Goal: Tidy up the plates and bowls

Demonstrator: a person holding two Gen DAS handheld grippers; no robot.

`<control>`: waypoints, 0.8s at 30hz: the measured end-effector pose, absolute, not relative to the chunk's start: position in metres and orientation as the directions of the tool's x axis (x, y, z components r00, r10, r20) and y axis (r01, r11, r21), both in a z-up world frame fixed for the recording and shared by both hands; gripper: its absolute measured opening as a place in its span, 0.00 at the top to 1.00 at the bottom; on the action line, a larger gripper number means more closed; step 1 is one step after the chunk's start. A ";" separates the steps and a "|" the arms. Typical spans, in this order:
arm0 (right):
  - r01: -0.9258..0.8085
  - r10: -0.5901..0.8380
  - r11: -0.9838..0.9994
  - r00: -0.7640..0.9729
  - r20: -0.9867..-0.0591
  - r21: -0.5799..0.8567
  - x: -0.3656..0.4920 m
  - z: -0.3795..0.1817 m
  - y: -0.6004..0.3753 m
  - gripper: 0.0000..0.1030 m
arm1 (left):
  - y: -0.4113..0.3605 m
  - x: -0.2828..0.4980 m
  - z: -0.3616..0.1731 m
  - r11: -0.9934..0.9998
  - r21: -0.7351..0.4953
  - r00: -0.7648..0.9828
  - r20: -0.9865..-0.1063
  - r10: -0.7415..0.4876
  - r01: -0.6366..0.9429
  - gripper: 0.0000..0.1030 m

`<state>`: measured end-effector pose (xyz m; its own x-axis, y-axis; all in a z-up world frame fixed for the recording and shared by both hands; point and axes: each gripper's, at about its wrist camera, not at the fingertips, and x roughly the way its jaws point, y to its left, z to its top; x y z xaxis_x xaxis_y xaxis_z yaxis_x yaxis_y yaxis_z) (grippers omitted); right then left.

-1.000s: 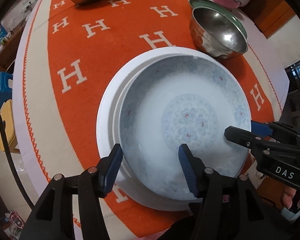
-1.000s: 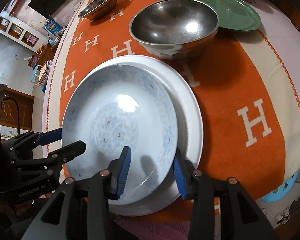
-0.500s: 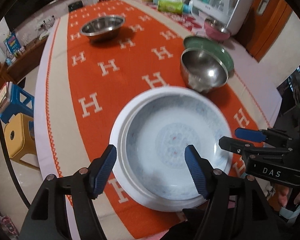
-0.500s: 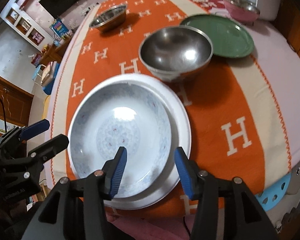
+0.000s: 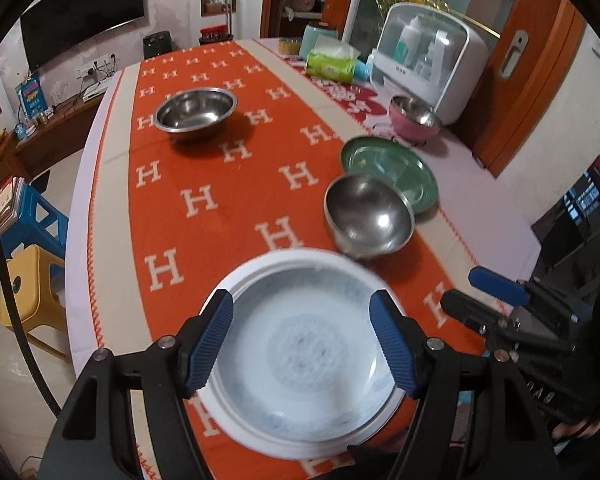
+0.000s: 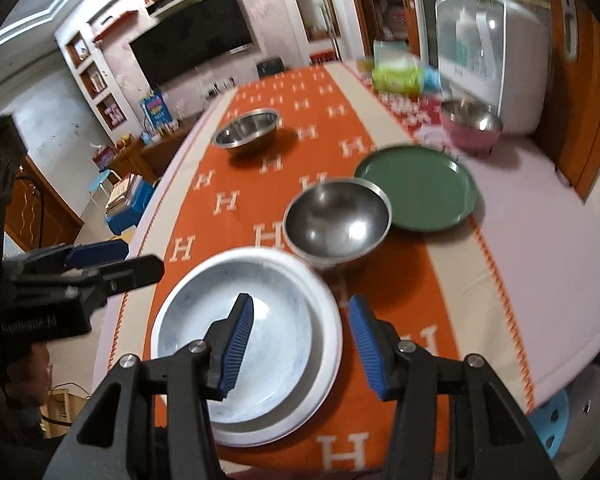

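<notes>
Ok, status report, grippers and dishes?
Left gripper open, empty. Right gripper open, empty. Blue-patterned shallow bowl sits on white plate. Round steel bowl just beyond.

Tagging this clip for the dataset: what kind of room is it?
Most likely a home living and dining room: a wall-mounted TV, a dining table under an orange H-pattern cloth, and steel bowls and a green plate laid out.

table (image 5: 500, 184), orange cloth (image 5: 228, 208), plates, bowls
</notes>
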<state>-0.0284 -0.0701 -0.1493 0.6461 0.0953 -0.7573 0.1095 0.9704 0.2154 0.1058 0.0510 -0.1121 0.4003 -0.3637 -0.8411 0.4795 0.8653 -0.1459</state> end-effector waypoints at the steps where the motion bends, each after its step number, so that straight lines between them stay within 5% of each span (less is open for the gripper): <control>1: 0.106 0.085 0.974 0.656 -0.750 0.202 -0.030 -0.147 -0.072 0.51 | 0.047 0.107 -0.108 0.868 -0.146 0.411 -0.835 -0.365 0.475 0.32; 24: -0.019 0.083 0.994 0.763 -0.641 0.106 -0.009 -0.115 -0.183 0.51 | -0.071 0.148 -0.069 0.901 -0.120 0.496 -0.801 -0.336 0.417 0.24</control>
